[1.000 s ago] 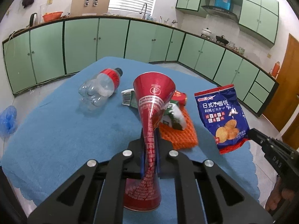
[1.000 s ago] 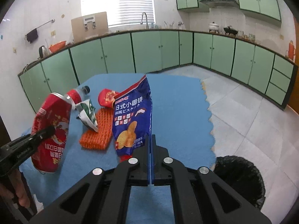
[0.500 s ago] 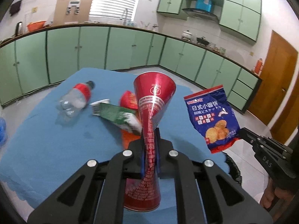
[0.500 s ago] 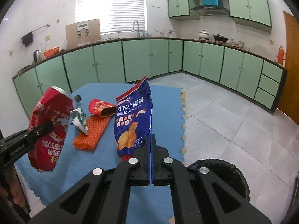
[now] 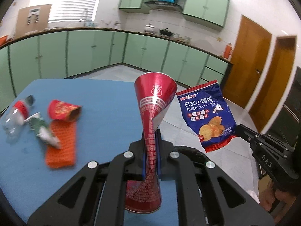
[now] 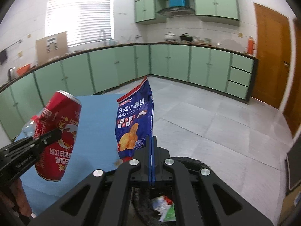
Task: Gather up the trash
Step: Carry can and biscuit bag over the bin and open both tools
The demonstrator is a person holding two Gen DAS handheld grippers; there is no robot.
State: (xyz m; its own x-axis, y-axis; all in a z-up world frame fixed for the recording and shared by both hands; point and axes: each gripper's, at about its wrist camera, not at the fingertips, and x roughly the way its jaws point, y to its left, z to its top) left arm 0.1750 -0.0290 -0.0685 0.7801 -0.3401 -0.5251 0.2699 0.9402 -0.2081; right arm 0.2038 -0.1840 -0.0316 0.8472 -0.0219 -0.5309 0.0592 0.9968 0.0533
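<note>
My left gripper (image 5: 151, 139) is shut on a crushed red can (image 5: 155, 101), pinched flat at its middle and held upright above the blue table's (image 5: 105, 101) near right edge. My right gripper (image 6: 151, 140) is shut on the bottom edge of a blue snack bag (image 6: 134, 118), which stands up from the fingers. The bag (image 5: 207, 116) also hangs to the right of the can, clamped by the right gripper (image 5: 238, 130). The right wrist view shows the can (image 6: 64, 113) at left in the left gripper (image 6: 57, 132). A black trash bin (image 6: 195, 166) sits just below the right gripper.
On the table lie a clear plastic bottle (image 5: 13, 120), a red crumpled cup (image 5: 62, 110), a green-white carton (image 5: 43, 131) and an orange mesh (image 5: 62, 145). The bin holds some wrappers (image 6: 163, 205). Tiled floor, green cabinets and wooden doors lie beyond.
Both grippers swung to the right with their loads, away from the table's middle. The litter on the table slid left in view, and the bin came under the right gripper.
</note>
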